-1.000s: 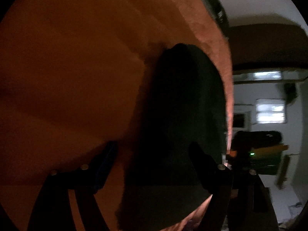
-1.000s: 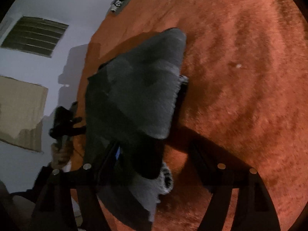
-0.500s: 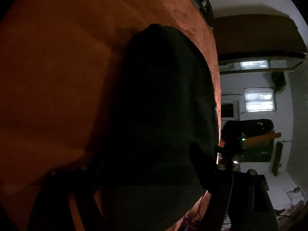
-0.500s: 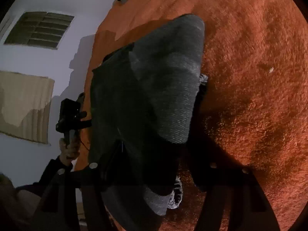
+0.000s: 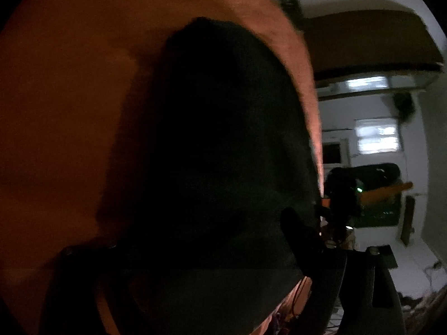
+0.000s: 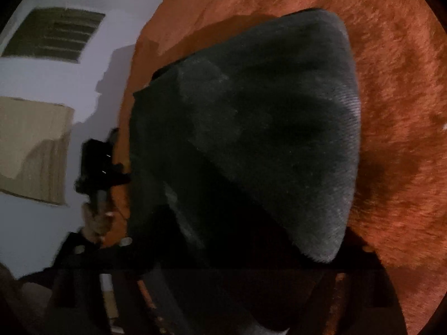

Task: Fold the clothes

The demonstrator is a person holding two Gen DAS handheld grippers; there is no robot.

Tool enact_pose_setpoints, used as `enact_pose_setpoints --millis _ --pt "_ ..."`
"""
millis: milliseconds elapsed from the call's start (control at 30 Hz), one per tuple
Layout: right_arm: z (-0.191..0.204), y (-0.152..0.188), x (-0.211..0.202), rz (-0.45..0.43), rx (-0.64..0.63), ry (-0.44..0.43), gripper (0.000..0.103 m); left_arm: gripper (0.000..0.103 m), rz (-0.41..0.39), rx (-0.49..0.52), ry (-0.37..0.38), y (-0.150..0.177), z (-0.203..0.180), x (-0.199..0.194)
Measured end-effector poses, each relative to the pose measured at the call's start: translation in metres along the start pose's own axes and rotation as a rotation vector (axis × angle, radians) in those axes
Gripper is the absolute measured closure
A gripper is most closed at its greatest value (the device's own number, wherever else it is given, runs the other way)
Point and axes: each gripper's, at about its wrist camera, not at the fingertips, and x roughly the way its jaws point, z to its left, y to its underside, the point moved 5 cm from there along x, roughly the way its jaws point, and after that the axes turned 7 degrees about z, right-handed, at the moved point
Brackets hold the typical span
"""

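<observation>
Now, lay the dark garment (image 6: 251, 139) flat, lower centre; right gripper (image 6: 223, 265) opening, cloth between; left gripper's (image 5: 195, 251) hold unclear

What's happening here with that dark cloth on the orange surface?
A person is folding a dark grey garment on an orange plush blanket, with a handheld gripper in each hand. The garment fills the space in front of both; the dim light hides whether either grips it. The right gripper's jaws are opening. The left gripper sits at the garment's other side.
</observation>
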Motion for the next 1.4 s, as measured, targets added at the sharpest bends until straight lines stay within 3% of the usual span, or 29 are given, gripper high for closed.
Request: enact_pose_setpoints --millis 100,133,333,533,800,933,1133,1400 --pt "0.001 0.001 -0.005 -0.029 0.014 -0.036 0.050 0.081 -0.047 0.063 -0.062 0.005 -0.012 -0.004" --pt "0.003 0.002 -0.008 -0.044 0.015 -0.039 0.055 0.084 -0.062 0.077 -0.080 0.007 -0.014 -0.006" --pt "0.035 0.003 -0.017 -0.100 -0.006 0.001 0.066 0.086 -0.115 0.037 0.016 0.007 -0.017 -0.023" --pt "0.081 -0.008 -0.042 -0.193 -0.074 0.035 0.069 0.090 -0.180 0.009 0.103 0.004 -0.043 -0.043" --pt "0.141 -0.072 -0.074 -0.185 -0.099 0.088 0.070 0.092 -0.214 0.029 0.084 -0.038 -0.089 -0.087" --pt "0.181 -0.101 -0.111 -0.199 -0.127 0.118 0.071 0.092 -0.251 0.032 0.109 -0.063 -0.121 -0.106" --pt "0.252 -0.131 -0.183 -0.263 -0.155 0.148 0.071 0.092 -0.305 0.074 0.141 -0.103 -0.198 -0.160" --pt "0.355 -0.203 -0.285 -0.382 -0.186 0.159 0.071 0.092 -0.414 0.155 0.087 -0.190 -0.329 -0.256"
